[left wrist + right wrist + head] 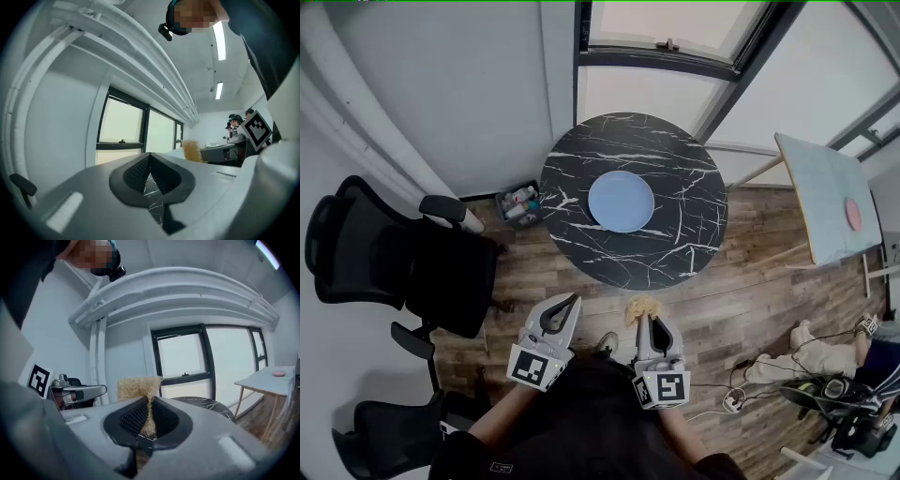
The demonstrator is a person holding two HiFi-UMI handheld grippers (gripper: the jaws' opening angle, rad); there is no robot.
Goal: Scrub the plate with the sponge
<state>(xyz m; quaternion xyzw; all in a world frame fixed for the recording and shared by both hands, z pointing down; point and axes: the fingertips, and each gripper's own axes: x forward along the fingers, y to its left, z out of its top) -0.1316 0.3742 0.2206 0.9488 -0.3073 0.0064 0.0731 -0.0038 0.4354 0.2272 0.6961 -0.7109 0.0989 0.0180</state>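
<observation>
Right gripper [647, 322] grips the sponge [642, 306]; blue plate [621, 201] sits on marbled table [680, 178]

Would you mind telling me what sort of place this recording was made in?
Probably an office or lab room: black office chairs stand on a wood floor, beside a round marble-patterned table by large windows.

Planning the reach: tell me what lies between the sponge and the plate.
Head view: only wood floor, then bare marbled tabletop, between the sponge in the right gripper and the plate.
</observation>
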